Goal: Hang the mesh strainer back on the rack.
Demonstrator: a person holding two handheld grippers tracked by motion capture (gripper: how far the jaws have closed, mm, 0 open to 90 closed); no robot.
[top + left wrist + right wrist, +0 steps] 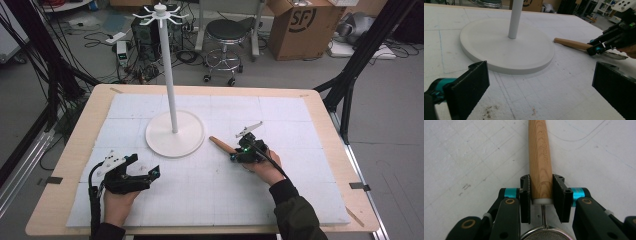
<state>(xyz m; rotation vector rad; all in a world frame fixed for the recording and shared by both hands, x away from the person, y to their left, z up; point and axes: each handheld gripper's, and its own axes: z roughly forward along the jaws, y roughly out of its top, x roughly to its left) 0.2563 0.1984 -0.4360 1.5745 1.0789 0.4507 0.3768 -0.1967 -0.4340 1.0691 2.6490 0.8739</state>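
Black jaw pads of the right gripper [541, 195] stand on either side of a wooden handle [540, 157], and in the right gripper view both pads look to be pressing on its thick end, just above a white collar; the grip appears closed on the wood. Behind that collar a thin wire runs down to a round metal mesh strainer [545, 235] at the bottom edge, so the handle belongs to that strainer. Stamped lettering runs lengthwise along the wood but is too faint to read with certainty.

From above, the handle [220, 144] lies on the white foam mat [300, 200], right of centre, its free end pointing towards the round base of a white stand [175, 134], near it but not touching. The stand's pole rises to a ring of hooks at the top.

Across the mat, the left gripper [146, 172] rests at the front left with its jaws spread wide and nothing between them; in its own view the stand base [506, 47] sits ahead of it. Bare mat lies open between the two grippers and all along the near edge.

Beyond the wooden table [75, 150], a cardboard box [302, 27] on the floor bears the letters "SF".
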